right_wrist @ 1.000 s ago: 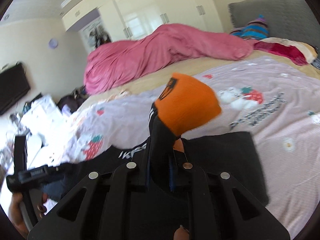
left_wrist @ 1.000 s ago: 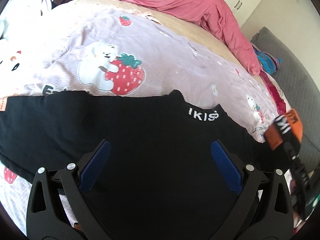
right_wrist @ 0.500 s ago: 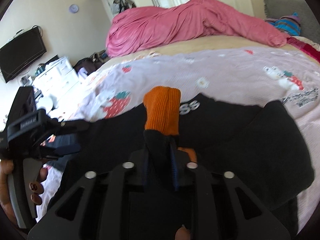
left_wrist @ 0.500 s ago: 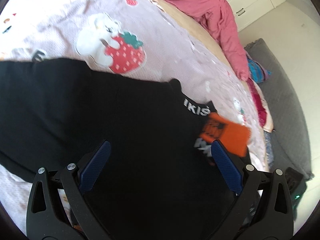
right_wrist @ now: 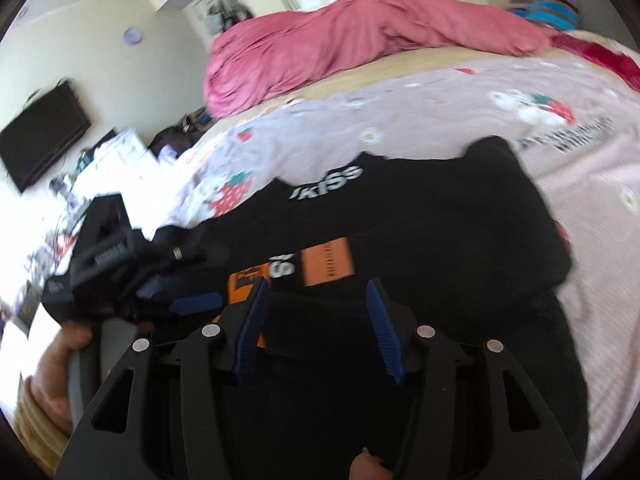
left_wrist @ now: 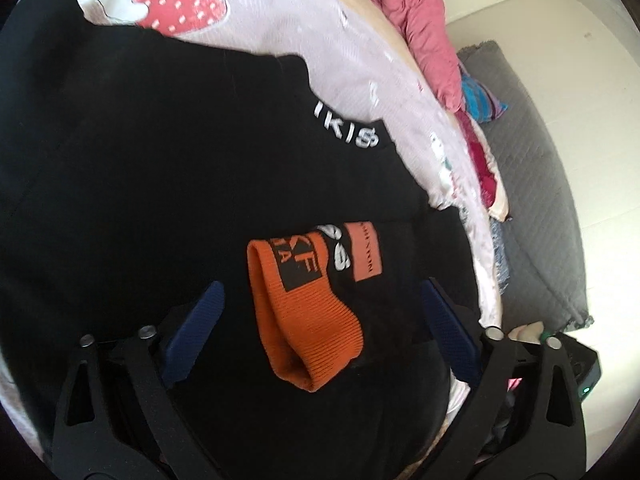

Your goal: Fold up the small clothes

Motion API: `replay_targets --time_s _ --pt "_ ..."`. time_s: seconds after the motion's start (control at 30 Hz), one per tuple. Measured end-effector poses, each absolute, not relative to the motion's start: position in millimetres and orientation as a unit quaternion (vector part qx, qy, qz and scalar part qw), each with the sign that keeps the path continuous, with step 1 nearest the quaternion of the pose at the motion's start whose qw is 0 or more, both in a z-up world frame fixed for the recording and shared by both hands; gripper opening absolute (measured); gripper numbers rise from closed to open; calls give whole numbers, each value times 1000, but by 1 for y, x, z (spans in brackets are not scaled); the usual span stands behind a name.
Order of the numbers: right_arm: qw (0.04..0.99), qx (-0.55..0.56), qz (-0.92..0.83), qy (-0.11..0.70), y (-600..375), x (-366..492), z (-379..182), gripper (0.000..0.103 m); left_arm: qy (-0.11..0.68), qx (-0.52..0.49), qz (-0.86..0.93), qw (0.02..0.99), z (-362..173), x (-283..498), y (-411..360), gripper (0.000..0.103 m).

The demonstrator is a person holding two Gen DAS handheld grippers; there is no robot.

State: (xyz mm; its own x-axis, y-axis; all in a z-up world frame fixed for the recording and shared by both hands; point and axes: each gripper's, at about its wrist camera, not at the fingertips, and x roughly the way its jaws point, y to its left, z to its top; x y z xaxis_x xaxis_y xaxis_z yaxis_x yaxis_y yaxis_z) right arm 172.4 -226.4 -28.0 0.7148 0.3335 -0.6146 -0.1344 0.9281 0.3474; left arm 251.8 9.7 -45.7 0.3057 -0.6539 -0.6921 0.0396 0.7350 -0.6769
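While the black sweatshirt (left_wrist: 160, 168) lay spread flat over the pale strawberry-print bedsheet (left_wrist: 320, 40), its knit surface looked smooth and matte, with white stitched letters on the collar (left_wrist: 346, 134) at the far edge. In the left wrist view the left gripper (left_wrist: 320, 320) hung over the garment's near half with its blue ribbed pads (left_wrist: 196, 326) spread wide and nothing between them. Just ahead of them lay the sleeve's orange ribbed cuff (left_wrist: 308, 320), folded across the black chest and curled into a soft loop, with a flat orange rectangular patch (left_wrist: 366, 252) beside it. Farther right that view alone showed a grey quilted mat (left_wrist: 532, 184) beyond the bed's edge.

In the right wrist view the left gripper (right_wrist: 192, 300) appeared at the left, blurred, held in a bare hand (right_wrist: 56, 380). To its right the right gripper (right_wrist: 316, 312) stood with its jaws parted and empty above the black sweatshirt (right_wrist: 440, 240), the cuff (right_wrist: 244, 280) mostly hidden behind one finger. Only this view showed the wall-mounted television (right_wrist: 44, 136) at the left and the rumpled pink duvet (right_wrist: 360, 36) heaped across the far side of the bed
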Motion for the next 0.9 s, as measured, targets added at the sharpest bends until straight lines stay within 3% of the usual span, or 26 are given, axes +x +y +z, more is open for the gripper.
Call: replay_targets --time_s 0.1,0.23,0.27,0.3,0.33,0.4,0.7,0.9 --pt "916 164 112 348 -245 165 -24 50 539 -268 -226 766 -47 251 0 64" --pt "918 181 99 340 -261 160 -19 51 537 -227 -217 783 -49 253 -13 53" --pt "917 182 96 340 -263 160 -19 51 535 -221 -213 787 -49 254 -15 44" --pt "917 183 93 341 -265 159 -18 51 530 -216 -210 793 -48 255 -16 23" --pt "918 185 90 340 -267 158 -18 51 525 -216 -211 796 -48 257 -15 13" --pt "918 188 87 338 -271 156 -17 51 518 -230 -219 794 -43 259 -11 8" --pt "919 186 74 340 -277 158 -20 51 423 -219 -227 849 22 245 16 6" --pt "919 163 59 354 -270 170 -23 51 435 -237 -219 840 13 241 35 6"
